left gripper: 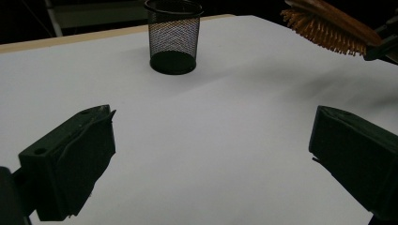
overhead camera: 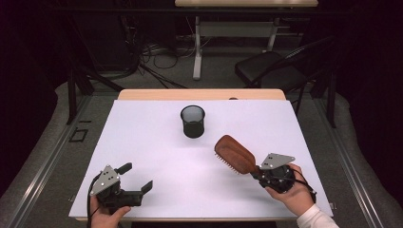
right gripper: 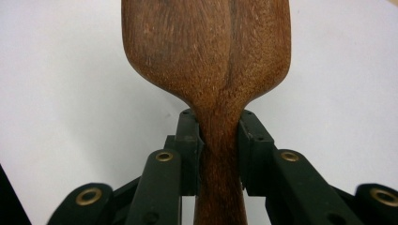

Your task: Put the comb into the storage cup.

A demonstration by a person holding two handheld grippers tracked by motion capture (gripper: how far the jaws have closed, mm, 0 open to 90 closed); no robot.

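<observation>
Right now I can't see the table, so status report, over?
Left gripper open, low over the sheet. Right gripper shut on brush handle, head raised. Mesh cup upright, mid-table. Nothing between brush and cup.

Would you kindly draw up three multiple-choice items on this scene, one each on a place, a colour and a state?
1. Where does the mesh cup stand?
A. far middle of the table
B. near left corner
C. on the chair

2. What colour is the hairbrush back?
A. white
B. brown
C. blue

3. How are the left tongs?
A. shut on the cup
B. shut on the brush
C. open, holding nothing

Answers: 1 A, it stands beyond both tongs; 2 B, wood grain shows; 3 C, jaws wide apart; the right tongs clamp the brush handle.
</observation>
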